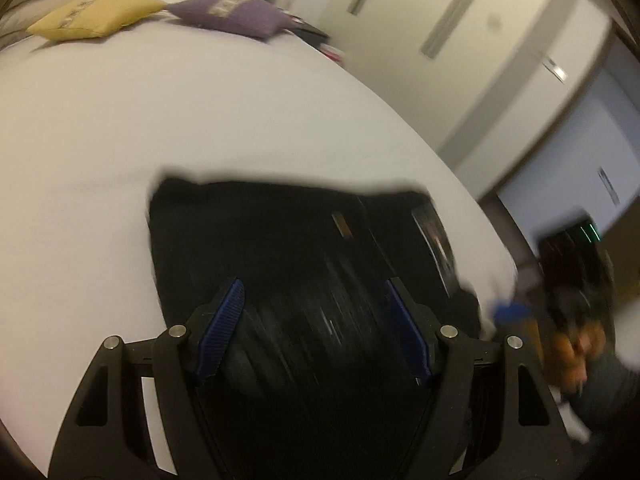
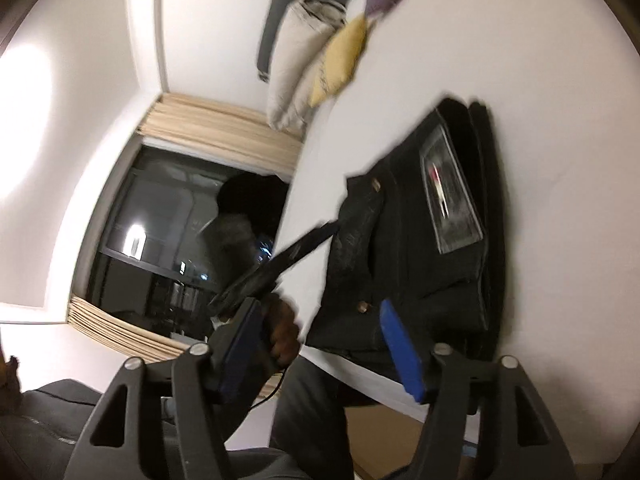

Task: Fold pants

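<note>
Two wrist views of a bed-top folding task. The black pants [image 1: 296, 240] lie as a compact, roughly rectangular bundle on the white bed sheet [image 1: 120, 128], near the bed's near right edge; several stacked layers show along the bundle's far side in the right wrist view [image 2: 452, 240], where a clear-windowed hang tag [image 2: 448, 196] and metal rivets are also visible. Judged from this shape, the folds are largely done; what seems to remain is at most a final smoothing or squaring of the edges, though blur hides how neat the lower layers are.

The left gripper [image 1: 316, 320], with blue ribbed pads, hovers just over the near part of the bundle, jaws apart and no cloth caught between them. The right gripper [image 2: 320, 356] is off the near edge of the bed, its jaws likewise apart and empty, with the bundle beyond its right pad. In the left wrist view it appears only as a blur at the far right, with the person's hand [image 1: 580, 344] on it.

Surroundings: a yellow cushion [image 1: 96, 12] and a purple cushion [image 1: 236, 12] rest at the far end of the bed, well apart from the pants, beside pale pillows [image 2: 300, 76]. Pale wardrobe doors [image 1: 460, 40] stand to the right; a dark window with beige blinds [image 2: 172, 232] lies to the left. Nothing on the sheet obstructs the bundle; the nearby bed edge is the only hazard if it is pushed.
</note>
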`<state>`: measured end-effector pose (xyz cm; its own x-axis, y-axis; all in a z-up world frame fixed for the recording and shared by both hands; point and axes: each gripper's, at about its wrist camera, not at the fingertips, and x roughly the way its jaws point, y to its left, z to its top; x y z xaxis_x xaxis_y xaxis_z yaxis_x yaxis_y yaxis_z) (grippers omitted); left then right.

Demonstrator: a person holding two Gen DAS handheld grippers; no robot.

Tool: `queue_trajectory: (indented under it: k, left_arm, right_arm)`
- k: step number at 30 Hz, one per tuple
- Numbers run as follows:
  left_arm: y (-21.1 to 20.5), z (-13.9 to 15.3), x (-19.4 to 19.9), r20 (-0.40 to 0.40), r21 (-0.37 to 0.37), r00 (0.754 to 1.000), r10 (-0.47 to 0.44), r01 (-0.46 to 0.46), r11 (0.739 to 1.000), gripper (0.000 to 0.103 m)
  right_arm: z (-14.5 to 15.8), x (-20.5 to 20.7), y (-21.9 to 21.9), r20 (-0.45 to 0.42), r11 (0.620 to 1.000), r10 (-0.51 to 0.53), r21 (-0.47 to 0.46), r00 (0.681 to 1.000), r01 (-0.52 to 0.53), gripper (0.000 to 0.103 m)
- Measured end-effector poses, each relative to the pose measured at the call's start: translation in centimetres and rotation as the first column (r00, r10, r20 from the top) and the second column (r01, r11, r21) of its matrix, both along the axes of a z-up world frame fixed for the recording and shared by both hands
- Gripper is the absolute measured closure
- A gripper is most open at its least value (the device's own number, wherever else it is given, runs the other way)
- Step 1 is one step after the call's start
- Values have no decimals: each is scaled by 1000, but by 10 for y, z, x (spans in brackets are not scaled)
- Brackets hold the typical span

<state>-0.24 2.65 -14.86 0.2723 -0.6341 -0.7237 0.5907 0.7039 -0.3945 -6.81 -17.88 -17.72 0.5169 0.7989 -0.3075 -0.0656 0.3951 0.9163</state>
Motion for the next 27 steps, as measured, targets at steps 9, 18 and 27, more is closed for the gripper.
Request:
queue_trajectory:
  k: [9, 18, 27]
  left_arm:
    - [34, -6, -57, 90, 14, 996, 21, -22, 1000, 33]
    - [119, 10, -45, -51, -11, 968, 245, -246, 969, 30]
    - [105, -17, -11, -184, 50, 962, 203, -197, 979, 30]
  right_arm:
    - [-6, -20, -10, -74, 993, -35, -118, 997, 26, 33]
    - [-3, 20, -53, -140, 974, -174, -173, 975, 149, 20]
    - [-22, 45, -40, -187, 979, -125, -181, 974, 91, 20]
